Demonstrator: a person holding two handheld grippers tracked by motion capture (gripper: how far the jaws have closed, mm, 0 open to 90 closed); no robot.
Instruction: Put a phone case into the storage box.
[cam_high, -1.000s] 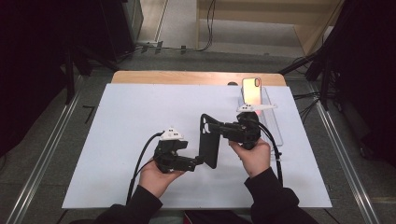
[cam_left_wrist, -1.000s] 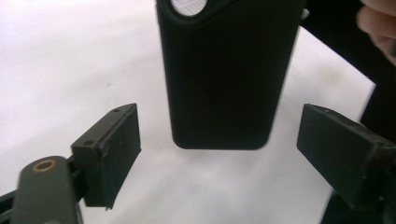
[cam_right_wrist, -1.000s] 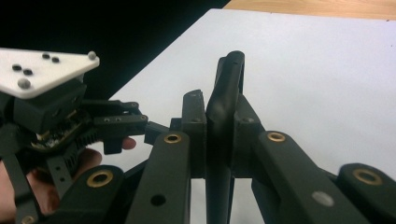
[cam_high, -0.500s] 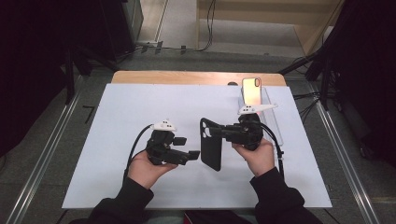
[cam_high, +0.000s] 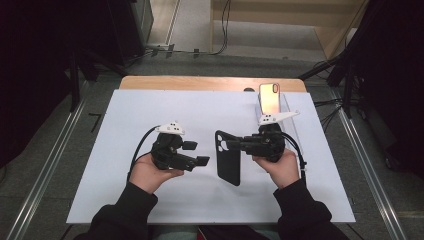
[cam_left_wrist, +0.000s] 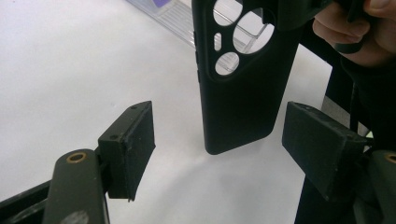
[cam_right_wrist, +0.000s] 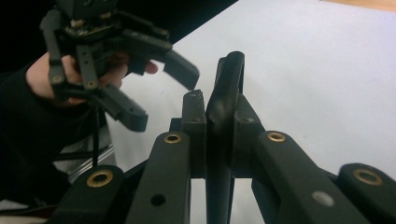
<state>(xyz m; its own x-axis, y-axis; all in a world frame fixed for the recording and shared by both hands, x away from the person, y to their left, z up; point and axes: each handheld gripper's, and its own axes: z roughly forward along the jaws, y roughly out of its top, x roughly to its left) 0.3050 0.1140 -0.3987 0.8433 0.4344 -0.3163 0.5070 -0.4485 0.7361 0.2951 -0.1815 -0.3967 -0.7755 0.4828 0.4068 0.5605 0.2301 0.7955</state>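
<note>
**A:** ok so the right gripper (cam_high: 231, 145) is clamping down hard on a black phone case (cam_high: 228, 164), jaws squeezed shut on its top end near the camera cutouts. In the right gripper view you're seeing the case (cam_right_wrist: 223, 116) edge-on, sandwiched tight between the two pads

**B:** yeah and the case is hanging from that grip above the white mat (cam_high: 150, 200), long side running toward the person, lower end free. What's the left one doing?

**A:** the left gripper (cam_high: 196, 153) is holding nothing. Its jaws have just been closing in a bit, but they're standing fairly wide apart with only air and mat between the pads. It's sitting just to the left of the case, not touching it

**B:** the left gripper view is backing that up, the case (cam_left_wrist: 243, 79) is floating past the two pads, well out in front, and you're looking straight at its back with the round cutouts at the top

**A:** further out, there's a phone (cam_high: 269, 98) with a shiny orange-ish screen leaning up on a clear stand (cam_high: 289, 107) near the far right of the mat, well apart from the case

**B:** and the wooden table (cam_high: 200, 82) is peeking out behind the mat's far edge
</note>
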